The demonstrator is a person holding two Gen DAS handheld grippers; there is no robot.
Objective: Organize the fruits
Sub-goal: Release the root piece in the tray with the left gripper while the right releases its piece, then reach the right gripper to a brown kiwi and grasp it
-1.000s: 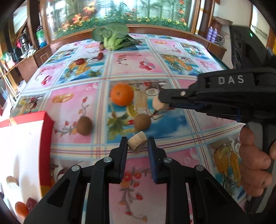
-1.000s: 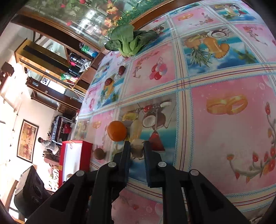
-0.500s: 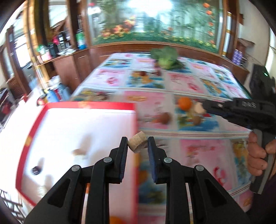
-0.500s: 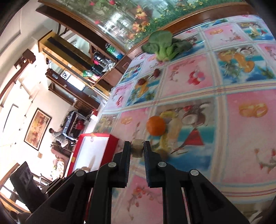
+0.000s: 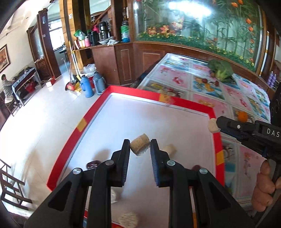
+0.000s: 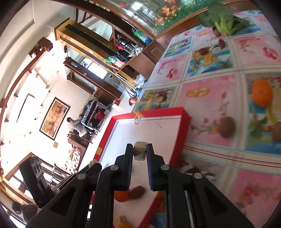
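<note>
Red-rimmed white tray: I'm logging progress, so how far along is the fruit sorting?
Partway. Done: the red-rimmed white tray already holds a tan chunk and a dark red piece. In hand: the left gripper and right gripper each carry a beige chunk over it. Left: the orange and brown kiwi on the tablecloth.

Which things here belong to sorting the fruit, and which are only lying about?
Job in hand:
red-rimmed box
tan chunk in the left gripper
pale chunk in the right gripper
orange
kiwi

Lying about:
leafy greens
blue flasks
broom
</note>
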